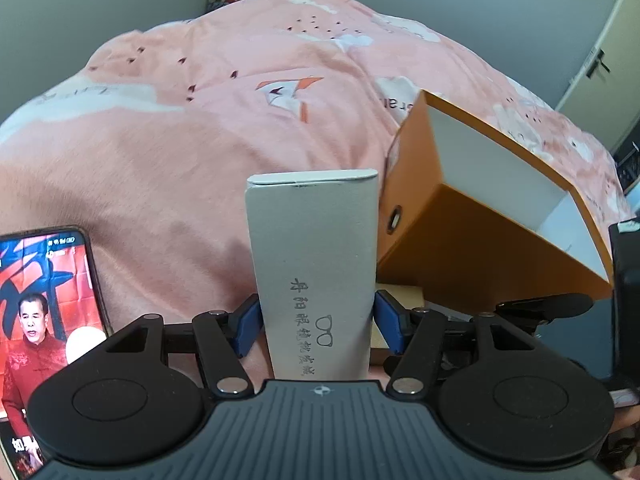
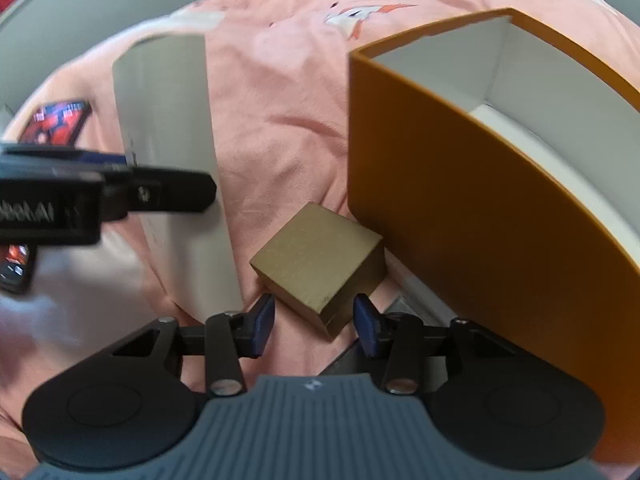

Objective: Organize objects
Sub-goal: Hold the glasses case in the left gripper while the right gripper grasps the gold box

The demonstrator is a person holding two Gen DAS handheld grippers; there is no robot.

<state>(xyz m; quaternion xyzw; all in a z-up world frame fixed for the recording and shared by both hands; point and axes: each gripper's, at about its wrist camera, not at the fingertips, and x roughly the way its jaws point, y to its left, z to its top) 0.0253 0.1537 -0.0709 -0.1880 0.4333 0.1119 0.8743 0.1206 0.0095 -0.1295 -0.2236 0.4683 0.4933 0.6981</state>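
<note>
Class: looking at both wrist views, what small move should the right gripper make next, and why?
Probably ease the right gripper down and close on the gold box: its jaws stand open around the near corner without pressing, and the orange box beside it is open.

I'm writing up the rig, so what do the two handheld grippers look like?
Both match: the left gripper and right gripper have matte black linkage arms with silver pivot pins, blue pads on the jaws, round black discs either side, and a ribbed dark grey body bearing a small white emblem. No cables or sleeves show.
</note>
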